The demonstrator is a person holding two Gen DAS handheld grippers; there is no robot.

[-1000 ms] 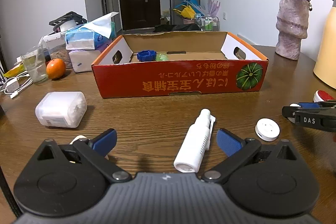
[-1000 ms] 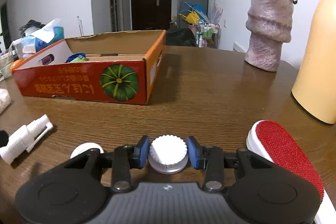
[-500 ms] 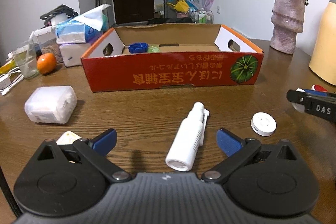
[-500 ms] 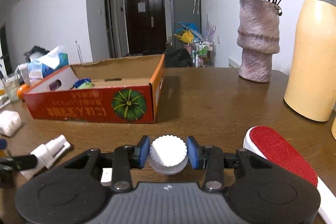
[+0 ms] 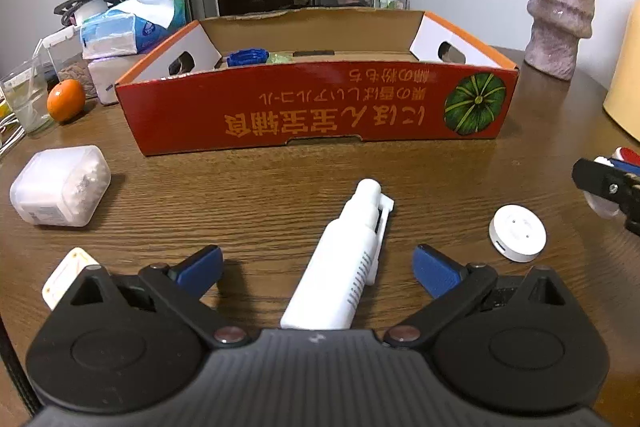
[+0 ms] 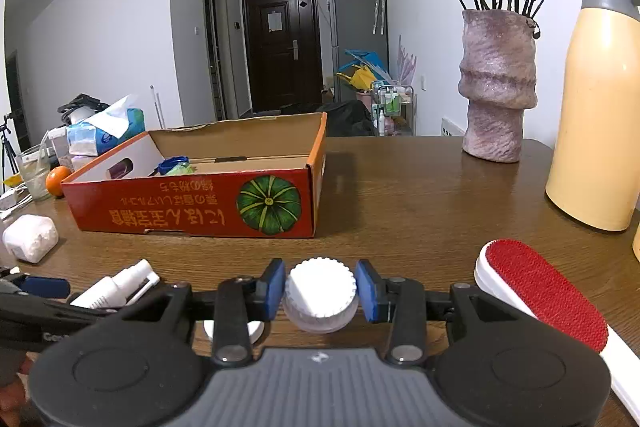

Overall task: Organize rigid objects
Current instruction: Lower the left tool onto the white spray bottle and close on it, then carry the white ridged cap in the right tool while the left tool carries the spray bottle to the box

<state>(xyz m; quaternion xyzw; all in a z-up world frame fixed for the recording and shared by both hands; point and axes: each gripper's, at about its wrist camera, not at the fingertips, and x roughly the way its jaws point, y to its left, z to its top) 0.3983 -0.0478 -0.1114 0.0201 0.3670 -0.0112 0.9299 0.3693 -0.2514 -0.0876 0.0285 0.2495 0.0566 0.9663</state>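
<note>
Now that my right gripper (image 6: 320, 294) has risen from the tabletop (image 6: 420, 195) with the ribbed white cap (image 6: 320, 293) clamped between its blue pads, the red cardboard box (image 6: 192, 215) sits lower in its view, ahead and to the left. That lift means the cap is ready to carry over the box's near wall. My left gripper (image 5: 318, 267) has crept forward, jaws wide apart around the white spray bottle (image 5: 344, 259), which lies just short of the box, not yet gripped.
</note>
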